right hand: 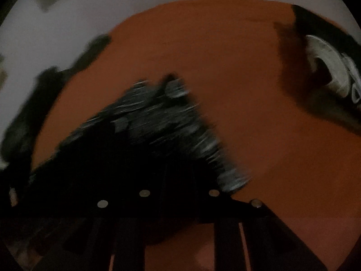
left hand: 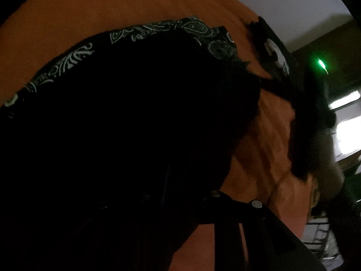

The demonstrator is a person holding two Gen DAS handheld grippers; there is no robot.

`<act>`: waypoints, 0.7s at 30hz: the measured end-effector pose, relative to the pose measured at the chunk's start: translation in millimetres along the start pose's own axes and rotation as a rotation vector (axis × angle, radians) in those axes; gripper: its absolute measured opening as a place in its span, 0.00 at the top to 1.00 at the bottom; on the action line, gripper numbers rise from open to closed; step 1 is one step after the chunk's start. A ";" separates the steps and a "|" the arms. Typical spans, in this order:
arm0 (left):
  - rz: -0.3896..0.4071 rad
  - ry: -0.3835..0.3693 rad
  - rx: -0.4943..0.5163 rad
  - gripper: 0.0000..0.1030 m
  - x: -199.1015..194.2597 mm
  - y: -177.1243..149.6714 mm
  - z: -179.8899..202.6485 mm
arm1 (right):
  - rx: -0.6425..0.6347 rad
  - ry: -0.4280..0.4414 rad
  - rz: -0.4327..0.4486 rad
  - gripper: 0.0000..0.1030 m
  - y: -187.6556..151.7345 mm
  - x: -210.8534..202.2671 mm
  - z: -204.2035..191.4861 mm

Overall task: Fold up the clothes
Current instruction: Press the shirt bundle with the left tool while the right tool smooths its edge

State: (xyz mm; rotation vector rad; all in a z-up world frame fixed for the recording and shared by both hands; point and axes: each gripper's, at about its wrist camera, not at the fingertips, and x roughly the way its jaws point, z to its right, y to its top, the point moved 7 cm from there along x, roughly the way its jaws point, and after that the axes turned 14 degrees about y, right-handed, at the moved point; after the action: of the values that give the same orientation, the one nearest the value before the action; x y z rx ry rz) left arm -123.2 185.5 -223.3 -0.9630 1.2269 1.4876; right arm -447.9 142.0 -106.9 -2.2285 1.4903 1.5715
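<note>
Black paisley cloth (right hand: pixel 144 135) seemingly covers the right hand-held gripper (right hand: pixel 178 158); grip cannot be told.

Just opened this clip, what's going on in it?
A person with a gripping tool in each hand is folding a black paisley bandana on an orange surface. In both wrist views the dark cloth covers the fingers, so a grip cannot be confirmed. The right wrist view shows the bandana blurred. Another black garment with a white print lies apart, further off on the orange surface.
</note>
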 end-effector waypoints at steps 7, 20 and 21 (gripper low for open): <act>-0.009 0.044 -0.030 0.81 2.0 -0.8 -4.1 | 0.084 0.154 0.168 0.85 -2.7 -60.5 -14.2; -0.023 0.084 -0.050 0.81 6.5 0.4 -8.1 | -0.043 0.309 -0.086 1.00 -53.5 23.5 -61.0; -0.007 0.077 -0.069 0.81 0.4 0.3 -11.0 | -0.038 0.278 -0.067 1.00 -45.7 23.9 -50.0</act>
State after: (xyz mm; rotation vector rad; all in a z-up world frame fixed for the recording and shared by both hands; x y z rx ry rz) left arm -123.5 174.8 -225.7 -1.0784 1.2329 1.5075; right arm -379.5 125.2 -121.3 -2.5765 1.4357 1.3264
